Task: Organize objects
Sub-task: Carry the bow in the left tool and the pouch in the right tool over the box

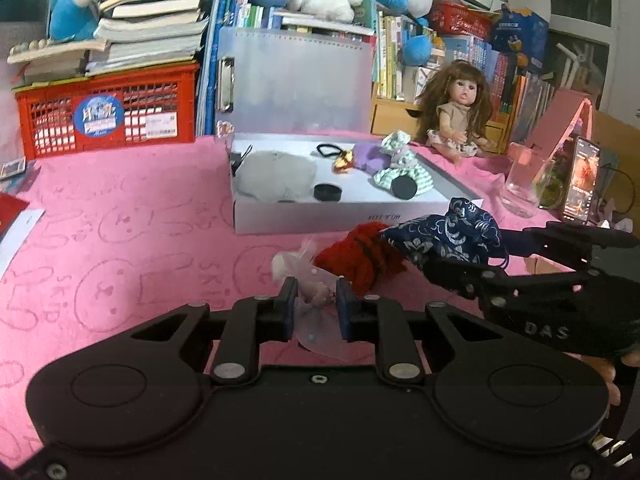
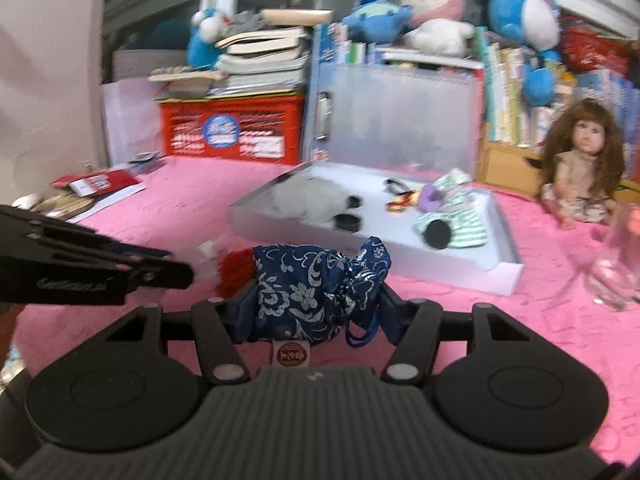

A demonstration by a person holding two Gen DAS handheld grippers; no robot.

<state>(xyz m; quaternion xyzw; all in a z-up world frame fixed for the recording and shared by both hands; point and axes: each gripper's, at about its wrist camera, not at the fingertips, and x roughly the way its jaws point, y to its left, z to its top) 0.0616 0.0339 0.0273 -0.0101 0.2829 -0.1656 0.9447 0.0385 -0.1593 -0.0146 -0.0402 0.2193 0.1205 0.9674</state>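
Blue brocade pouch (image 2: 316, 292) sitting pinched between the pads of the right gripper (image 2: 316, 312), lifting clear of the pink cloth (image 1: 120, 216); drawstring loop (image 2: 362, 334) dangling at its right side. Sheer gauze pouch (image 1: 316, 296) lying on the cloth, squeezed tight between the narrow-set fingers of the left gripper (image 1: 317, 302) — contents blurring into a pale lump, too soft to name. Red woolly bundle (image 1: 360, 264) resting just behind both pouches, half hiding under the blue one. Farther back, shallow white box (image 1: 340, 214) lying open, holding a grey fluffy thing (image 1: 272, 176), a black round lid (image 1: 327, 192), a black hair tie (image 1: 330, 149), a small gold-and-red trinket (image 1: 343, 160), a purple piece (image 1: 370, 156) and a green-striped fabric item (image 1: 404, 168) with a black disc (image 1: 405, 187) against it. Box's frosted lid (image 1: 296, 80) standing upright behind. Clear glass (image 1: 524, 184) and a lit phone (image 1: 580, 180) showing sharply only from the left wrist; the right-wrist view smearing the glass and cutting the phone off. Doll (image 1: 456, 116) sitting beyond the box; red crate (image 1: 108, 108) at far left stacking books (image 1: 148, 24) — crate's inside staying unreadable through the mesh.
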